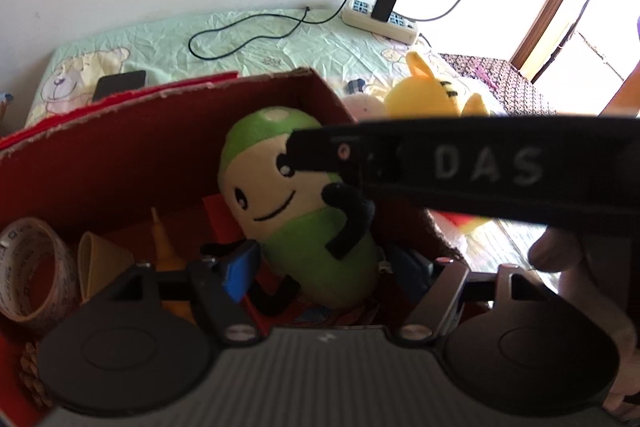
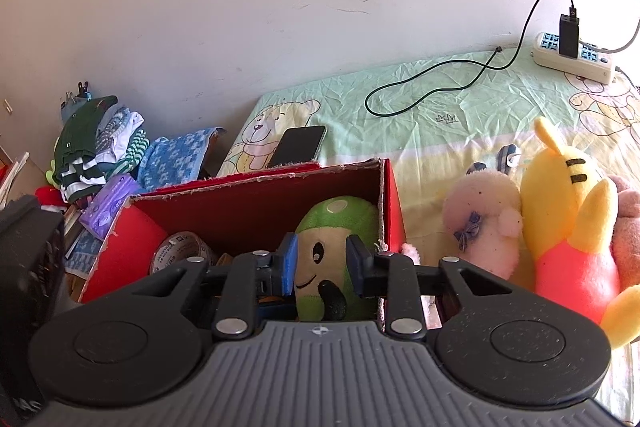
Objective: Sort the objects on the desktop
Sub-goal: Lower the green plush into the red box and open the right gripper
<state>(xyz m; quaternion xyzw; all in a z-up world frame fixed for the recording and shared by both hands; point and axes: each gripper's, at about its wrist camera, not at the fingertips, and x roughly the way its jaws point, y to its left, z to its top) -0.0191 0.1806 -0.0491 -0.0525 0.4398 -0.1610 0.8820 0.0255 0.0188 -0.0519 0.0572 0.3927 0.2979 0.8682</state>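
Observation:
A green plush with a cream smiling face (image 1: 304, 223) lies in the red cardboard box (image 1: 120, 155). My left gripper (image 1: 324, 275) straddles its lower body. The blue pads stand a little off each side, so it is open. My right gripper (image 2: 322, 263) hovers at the plush's face (image 2: 320, 259) with a narrow gap between its pads. The face shows through the gap unsqueezed, and the plush's green side runs on behind the right finger. In the left wrist view the right gripper (image 1: 304, 155) reaches in from the right, its tip at the plush's eye.
A tape roll (image 1: 28, 267), a pine cone (image 1: 34, 375) and small yellow items also lie in the box. On the bedsheet to its right lie a pink plush (image 2: 484, 219) and a yellow plush (image 2: 568, 211). Behind are a phone (image 2: 298, 147) and a power strip (image 2: 576, 59); folded clothes (image 2: 100, 147) lie left.

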